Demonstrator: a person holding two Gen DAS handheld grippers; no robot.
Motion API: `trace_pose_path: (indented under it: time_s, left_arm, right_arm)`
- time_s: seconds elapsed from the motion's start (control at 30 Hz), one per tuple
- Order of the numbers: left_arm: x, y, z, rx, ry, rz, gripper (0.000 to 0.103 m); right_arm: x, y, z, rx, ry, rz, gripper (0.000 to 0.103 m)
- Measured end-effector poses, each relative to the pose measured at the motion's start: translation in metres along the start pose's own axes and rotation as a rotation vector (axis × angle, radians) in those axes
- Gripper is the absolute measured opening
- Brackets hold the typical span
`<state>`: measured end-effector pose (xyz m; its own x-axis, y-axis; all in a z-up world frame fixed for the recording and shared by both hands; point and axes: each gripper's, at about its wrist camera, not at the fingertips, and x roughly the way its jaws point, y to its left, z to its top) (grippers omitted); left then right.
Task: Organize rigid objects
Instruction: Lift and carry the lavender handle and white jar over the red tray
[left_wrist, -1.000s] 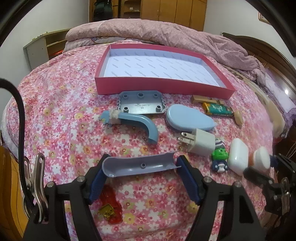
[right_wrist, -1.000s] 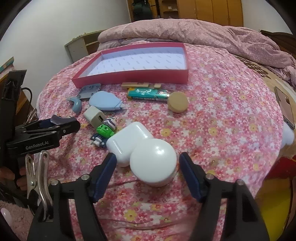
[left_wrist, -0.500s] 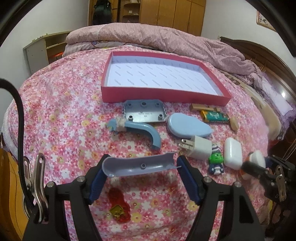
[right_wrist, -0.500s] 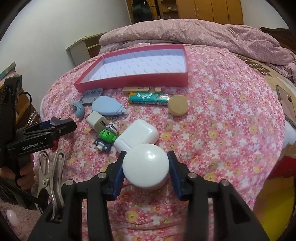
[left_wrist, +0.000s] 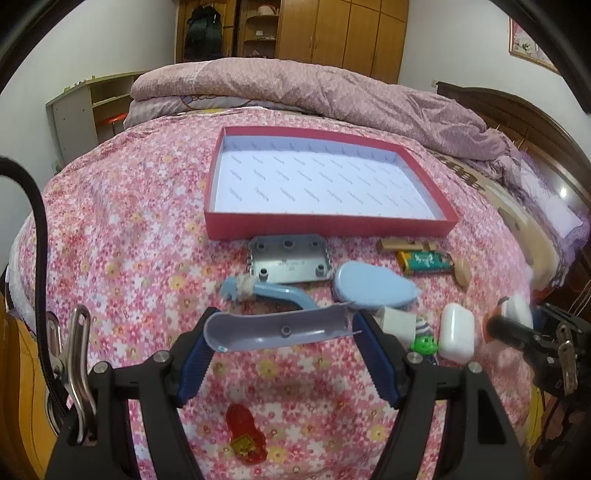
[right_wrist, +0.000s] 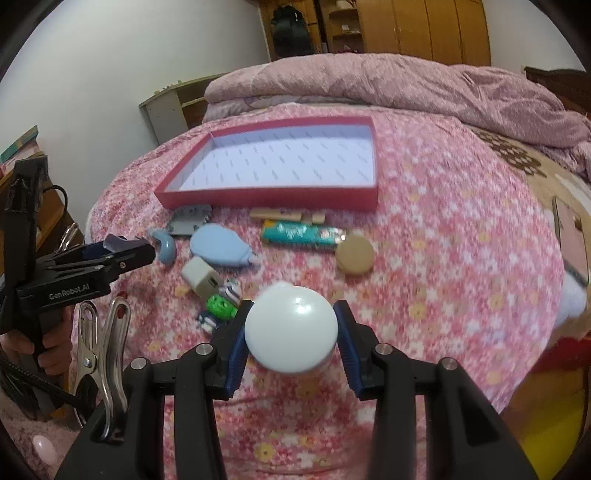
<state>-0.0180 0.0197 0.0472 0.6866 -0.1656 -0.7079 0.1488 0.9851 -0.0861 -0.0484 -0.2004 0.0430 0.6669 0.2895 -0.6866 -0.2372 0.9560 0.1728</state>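
My left gripper (left_wrist: 282, 336) is shut on a curved lavender plastic shell (left_wrist: 258, 328), held crosswise above the flowered bedspread. My right gripper (right_wrist: 291, 328) is shut on a white round jar (right_wrist: 290, 314), lifted off the bed. The red tray (left_wrist: 325, 225) with a white floor lies beyond and holds nothing. Between the tray and the grippers lie a grey plate (left_wrist: 288, 262), a blue curved handle (left_wrist: 273, 293), a light blue oval (left_wrist: 369, 288), a white charger (left_wrist: 397, 321), a green figure (left_wrist: 424, 345) and a white case (left_wrist: 457, 332).
A wooden block (left_wrist: 402, 243), a green pack (left_wrist: 424, 260) and a tan disc (left_wrist: 461, 271) sit right of the tray's front. A red trinket (left_wrist: 245, 439) lies under my left gripper. A folded quilt (left_wrist: 314, 88) fills the far end. A phone (right_wrist: 572, 236) lies far right.
My right gripper closed on the white jar and raised it off the bed. My left gripper, still gripping the lavender shell, rose a little.
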Motion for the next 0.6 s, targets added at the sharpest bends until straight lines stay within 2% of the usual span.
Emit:
trace_pose_path:
  time_s: [0.37,0.6]
  left_arm:
    - [0.007,-0.004,0.032,0.031,-0.017,0.000,0.076]
    - [0.018,-0.004,0.062,0.044,-0.026,0.007,0.076]
  right_arm:
    - [0.006,0.001,0.033,-0.026,-0.032,0.005,0.044]
    - [0.018,-0.001,0.070,-0.045,-0.052,-0.002,0.044]
